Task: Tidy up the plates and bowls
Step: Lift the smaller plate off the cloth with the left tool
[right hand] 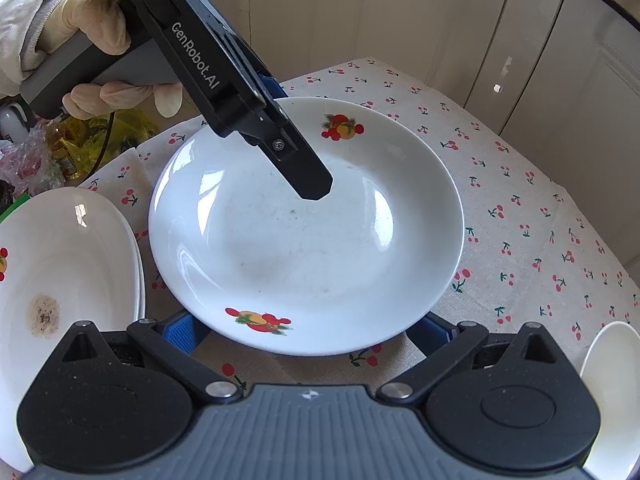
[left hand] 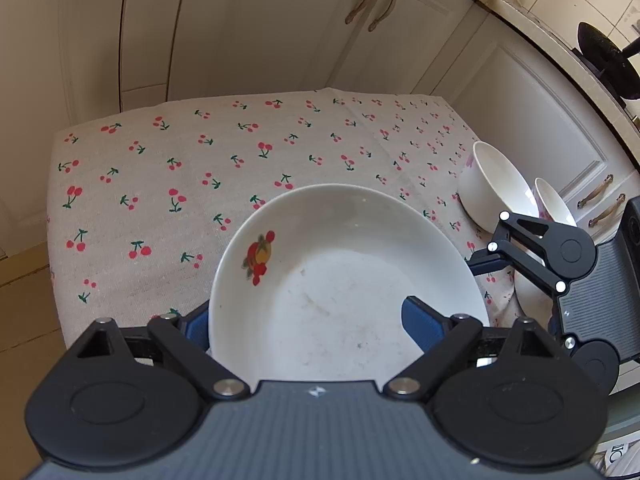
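Observation:
A white plate with fruit prints [left hand: 344, 280] [right hand: 304, 240] lies on the cherry-print tablecloth [left hand: 180, 184]. My left gripper [left hand: 310, 324] [right hand: 294, 136] straddles its rim. One finger [right hand: 312, 180] hangs over the plate's inside and the blue pad [right hand: 272, 84] of the other sits beyond the far rim. The jaws stand apart and no pad presses on the plate. A gloved hand [right hand: 96, 20] holds this gripper. My right gripper [right hand: 308, 332] [left hand: 490, 248] is open at the plate's opposite edge, with the rim lying between its blue pads [right hand: 184, 332].
A stained white plate [right hand: 60, 260] sits left of the main plate. Two white bowls [left hand: 496, 184] [left hand: 554, 204] stand at the table's right edge, and another bowl [right hand: 612, 392] is by my right gripper. Plastic bags [right hand: 80, 136] lie beyond the table. Cabinets [left hand: 260, 20] surround it.

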A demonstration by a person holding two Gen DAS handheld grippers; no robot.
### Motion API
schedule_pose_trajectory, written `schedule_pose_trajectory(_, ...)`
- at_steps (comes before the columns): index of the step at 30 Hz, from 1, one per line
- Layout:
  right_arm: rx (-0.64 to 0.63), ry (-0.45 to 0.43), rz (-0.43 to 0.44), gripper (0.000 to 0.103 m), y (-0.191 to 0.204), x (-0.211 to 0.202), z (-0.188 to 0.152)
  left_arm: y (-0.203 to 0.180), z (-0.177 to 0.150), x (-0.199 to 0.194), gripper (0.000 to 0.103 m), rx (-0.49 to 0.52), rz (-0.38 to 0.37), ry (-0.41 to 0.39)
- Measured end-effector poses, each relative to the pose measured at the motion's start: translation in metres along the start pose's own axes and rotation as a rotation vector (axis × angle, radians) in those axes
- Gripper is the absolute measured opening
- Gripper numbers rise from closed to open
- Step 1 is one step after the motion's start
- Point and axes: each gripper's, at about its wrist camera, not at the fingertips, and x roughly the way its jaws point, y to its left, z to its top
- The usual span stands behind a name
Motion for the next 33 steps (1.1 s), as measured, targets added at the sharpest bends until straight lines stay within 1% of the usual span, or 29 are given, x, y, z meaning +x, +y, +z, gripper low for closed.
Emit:
schedule_pose_trajectory(4,0.004,-0.033,-0.015,0.103,0.001,-0.007,-0.002,-0.001,-0.001,-0.001,0.092,0.012,0.007,-0.004)
schedule_pose_trajectory(8,0.034,-0.06,0.004,0.103,-0.002,-0.013,-0.002,-0.003,-0.003,-0.001,0.092,0.035,0.017,-0.009)
schedule_pose_trajectory(15,0.036,-0.079,0.008,0.103,0.0,-0.012,-0.003,0.0,-0.004,-0.002,0.092,0.026,0.013,-0.026)
schedule_pose_trajectory(21,0.012,-0.094,-0.009,0.103,0.004,-0.015,-0.004,-0.002,-0.006,-0.005,0.092,0.027,0.025,-0.033)
schedule_pose_trajectory(25,0.011,-0.115,-0.002,0.103,0.005,-0.021,-0.004,-0.003,-0.006,-0.007,0.092,0.026,0.028,-0.041)
schedule_pose_trajectory(33,0.016,-0.122,0.003,0.103,0.003,-0.021,-0.005,-0.004,-0.004,-0.007,0.092,0.031,0.027,-0.047)
